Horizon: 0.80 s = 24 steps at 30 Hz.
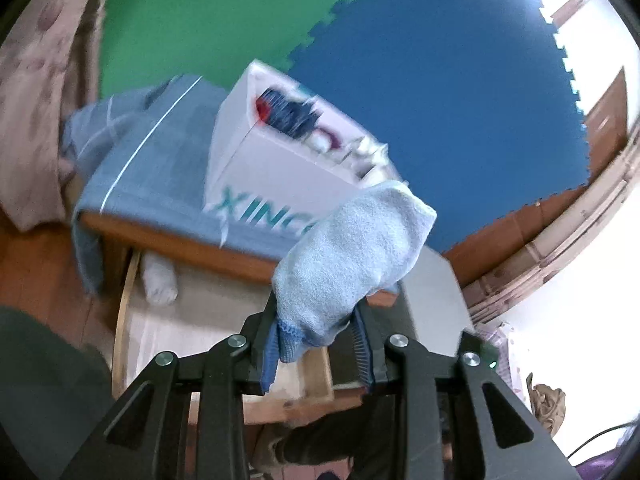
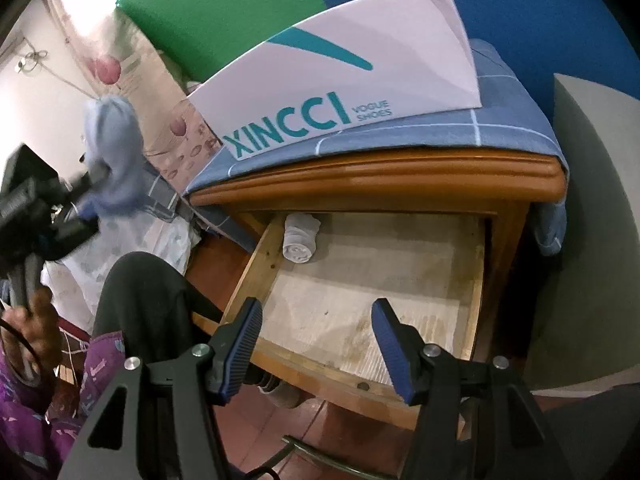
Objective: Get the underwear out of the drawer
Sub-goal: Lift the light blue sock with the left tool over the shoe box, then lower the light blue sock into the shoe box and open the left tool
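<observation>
Two pairs of tongs are in my hands, and only the left one carries anything. My left gripper (image 1: 316, 332) pinches a rolled bundle of pale blue underwear (image 1: 352, 256), its blue pads (image 1: 269, 354) pressed against the darker hemmed end while the fluffy bulk sticks out past the tips. From my right wrist view that same bundle (image 2: 114, 156) hangs off to the side in the air, clear of the drawer, with my left hand (image 2: 34, 320) wrapped round the handle below it (the picture is blurred there, so finer detail escapes me).

My right gripper (image 2: 316, 344) stands spread, nothing between its fingers, poised above the front edge of the open drawer (image 2: 478, 280). Inside, a second roll (image 2: 300, 238), whitish grey, lies tucked into the back corner on the left, touching the side wall; the rest of the paper-lined bottom shows bare.

On top of the wooden nightstand (image 2: 380, 178) a blue checked cloth (image 2: 440, 128) is draped, and a white shoebox (image 2: 360, 76) printed XINCCI sits on it. Behind are green and blue foam mats (image 1: 440, 80). My dark trouser knee (image 2: 140, 292) is just beside the drawer's left corner.
</observation>
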{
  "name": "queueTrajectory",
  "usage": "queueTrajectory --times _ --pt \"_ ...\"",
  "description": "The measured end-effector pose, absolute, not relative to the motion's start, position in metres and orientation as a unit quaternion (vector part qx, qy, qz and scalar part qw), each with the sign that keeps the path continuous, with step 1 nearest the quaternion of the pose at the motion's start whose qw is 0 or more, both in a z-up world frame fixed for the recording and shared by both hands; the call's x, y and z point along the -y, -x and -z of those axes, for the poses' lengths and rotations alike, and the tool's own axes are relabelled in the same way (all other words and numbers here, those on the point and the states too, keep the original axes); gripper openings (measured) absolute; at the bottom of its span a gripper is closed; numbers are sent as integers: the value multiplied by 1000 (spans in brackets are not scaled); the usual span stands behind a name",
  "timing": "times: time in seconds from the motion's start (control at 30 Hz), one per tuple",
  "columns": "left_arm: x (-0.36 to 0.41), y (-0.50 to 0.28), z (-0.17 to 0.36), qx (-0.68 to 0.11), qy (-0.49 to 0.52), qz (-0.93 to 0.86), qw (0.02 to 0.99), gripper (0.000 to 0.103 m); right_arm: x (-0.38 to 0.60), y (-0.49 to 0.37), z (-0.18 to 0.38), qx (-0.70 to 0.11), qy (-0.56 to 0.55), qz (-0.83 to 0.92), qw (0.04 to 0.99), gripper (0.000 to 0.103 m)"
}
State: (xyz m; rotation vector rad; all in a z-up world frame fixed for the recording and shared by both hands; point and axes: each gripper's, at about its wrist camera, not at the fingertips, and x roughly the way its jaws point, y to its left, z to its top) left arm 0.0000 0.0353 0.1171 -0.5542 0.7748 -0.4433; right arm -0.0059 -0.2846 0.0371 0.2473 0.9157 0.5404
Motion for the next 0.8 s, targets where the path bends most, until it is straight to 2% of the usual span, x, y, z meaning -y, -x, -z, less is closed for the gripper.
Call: queueTrajectory --times 0.4,0.8 --pt "1 -96 -194 -332 186 192 904 29 289 4 -39 -430 -128 -264 854 58" --pt "19 -187 -168 -359 137 138 913 30 286 2 -34 -440 -124 -265 849 58"
